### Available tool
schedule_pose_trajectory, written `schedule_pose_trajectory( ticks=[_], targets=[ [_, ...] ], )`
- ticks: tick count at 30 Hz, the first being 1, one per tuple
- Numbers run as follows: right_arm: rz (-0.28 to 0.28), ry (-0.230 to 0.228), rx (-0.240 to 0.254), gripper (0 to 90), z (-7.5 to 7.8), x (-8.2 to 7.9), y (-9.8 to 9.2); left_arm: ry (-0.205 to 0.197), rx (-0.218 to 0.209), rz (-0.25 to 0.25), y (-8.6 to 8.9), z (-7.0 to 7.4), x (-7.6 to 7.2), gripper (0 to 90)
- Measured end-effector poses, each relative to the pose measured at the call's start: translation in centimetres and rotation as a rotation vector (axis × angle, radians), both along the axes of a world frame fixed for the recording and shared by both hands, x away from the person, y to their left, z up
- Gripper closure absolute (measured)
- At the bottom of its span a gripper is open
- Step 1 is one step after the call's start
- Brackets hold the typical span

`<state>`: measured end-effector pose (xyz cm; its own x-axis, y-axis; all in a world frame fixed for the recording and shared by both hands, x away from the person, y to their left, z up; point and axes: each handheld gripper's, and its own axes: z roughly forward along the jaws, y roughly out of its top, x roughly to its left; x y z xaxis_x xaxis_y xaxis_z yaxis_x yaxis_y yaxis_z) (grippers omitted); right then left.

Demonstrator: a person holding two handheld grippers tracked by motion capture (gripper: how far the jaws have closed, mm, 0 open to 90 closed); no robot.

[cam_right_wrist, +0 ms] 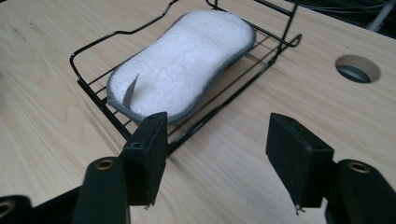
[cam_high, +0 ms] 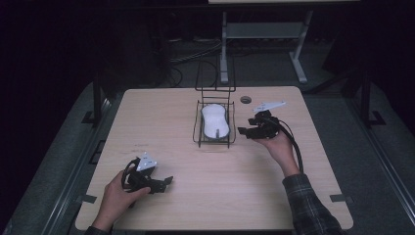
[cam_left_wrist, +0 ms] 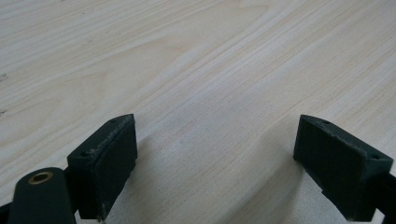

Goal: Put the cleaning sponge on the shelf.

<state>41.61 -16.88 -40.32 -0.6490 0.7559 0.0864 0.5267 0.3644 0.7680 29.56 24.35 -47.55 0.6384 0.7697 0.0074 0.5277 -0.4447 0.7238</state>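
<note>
A white peanut-shaped sponge (cam_high: 215, 121) with a grey edge lies flat in a black wire rack (cam_high: 197, 128) at the table's middle; the right gripper view shows the sponge (cam_right_wrist: 182, 63) resting on the rack's floor (cam_right_wrist: 100, 95). My right gripper (cam_high: 243, 131) sits just right of the rack, pointing left at it. Its jaws (cam_right_wrist: 219, 156) stand open with bare wood between them. My left gripper (cam_high: 169, 181) rests low at the table's front left. In its own view the left gripper (cam_left_wrist: 215, 168) is open over bare table.
A round cable hole (cam_high: 245, 100) lies in the tabletop behind the right gripper, also in the right gripper view (cam_right_wrist: 357, 68). The rack has a tall wire back frame (cam_high: 215, 73). A white desk frame (cam_high: 264, 34) stands beyond the table.
</note>
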Motion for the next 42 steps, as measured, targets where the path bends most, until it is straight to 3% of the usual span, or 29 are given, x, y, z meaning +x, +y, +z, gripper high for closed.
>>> schedule_pose_trajectory(
  ticks=[10,14,31,42],
  targets=[
    [-0.026,0.018,0.022,27.0,-1.0,-2.6,-2.5,0.0,0.0,0.0,0.0,0.0,0.0,12.7],
    [-0.041,0.006,0.001,24.7,-1.6,-4.0,-3.2,0.0,0.0,0.0,0.0,0.0,0.0,12.7],
    [-0.063,0.06,-0.013,20.6,-3.9,-8.7,-6.1,-0.002,-0.001,0.0,0.0,0.0,0.0,12.7],
    [-0.109,0.073,-0.041,7.6,-5.7,-11.9,-8.3,-0.003,-0.001,0.0,0.0,0.0,0.0,12.6]
  ],
)
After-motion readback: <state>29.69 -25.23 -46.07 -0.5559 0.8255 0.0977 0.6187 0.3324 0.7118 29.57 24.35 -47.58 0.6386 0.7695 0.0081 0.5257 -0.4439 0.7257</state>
